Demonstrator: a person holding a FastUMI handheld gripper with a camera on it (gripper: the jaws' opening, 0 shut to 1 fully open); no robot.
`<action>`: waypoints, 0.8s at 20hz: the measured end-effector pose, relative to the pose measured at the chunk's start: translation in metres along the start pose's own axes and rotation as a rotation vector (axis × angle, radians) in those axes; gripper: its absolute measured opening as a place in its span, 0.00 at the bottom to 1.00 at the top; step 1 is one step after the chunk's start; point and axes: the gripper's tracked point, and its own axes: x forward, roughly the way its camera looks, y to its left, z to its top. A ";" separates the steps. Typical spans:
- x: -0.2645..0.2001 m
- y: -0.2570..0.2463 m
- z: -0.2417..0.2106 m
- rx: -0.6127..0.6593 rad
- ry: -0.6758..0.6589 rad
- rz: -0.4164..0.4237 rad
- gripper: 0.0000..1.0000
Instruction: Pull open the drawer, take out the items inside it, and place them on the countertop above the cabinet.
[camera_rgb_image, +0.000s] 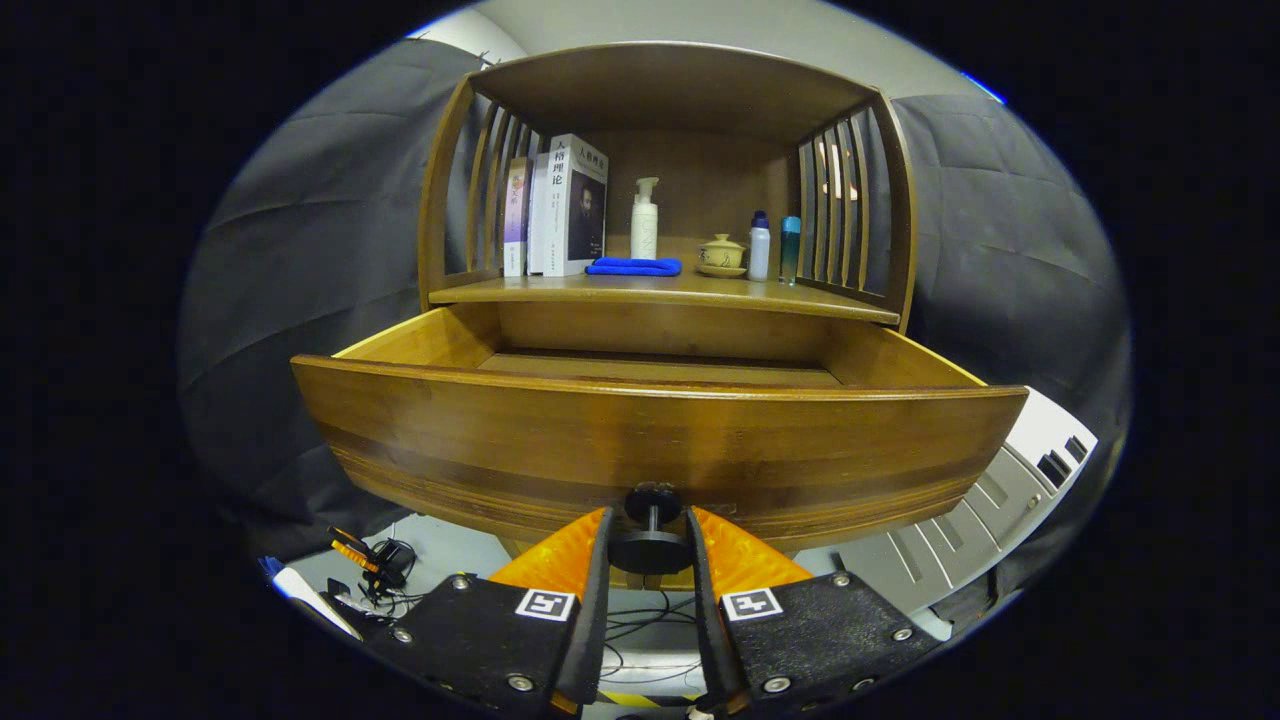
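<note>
The wooden drawer (660, 440) stands pulled far out of the cabinet, its front panel just ahead of me. Its dark round knob (650, 548) sits between my fingers, and my gripper (649, 515) is shut on it, both fingers pressing the knob's sides. The drawer's inside (660, 368) shows just a strip of bare wooden bottom at the back; the front panel hides the rest, so I cannot tell what lies in it. The countertop (660, 292) runs above the drawer, under the cabinet's open shelf.
On the countertop stand books (560, 205), a white pump bottle (644, 220), a folded blue cloth (634, 266), a lidded tea cup (721, 254) and two small bottles (773, 248). Slatted side walls flank it. Cables (385, 570) lie on the floor below left; a grey-white unit (990, 510) stands at right.
</note>
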 end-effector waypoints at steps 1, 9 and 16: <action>-0.002 0.001 -0.001 0.002 -0.001 0.003 0.40; -0.011 0.004 -0.006 0.041 0.020 0.022 0.41; -0.034 -0.018 0.051 0.037 -0.084 -0.078 0.89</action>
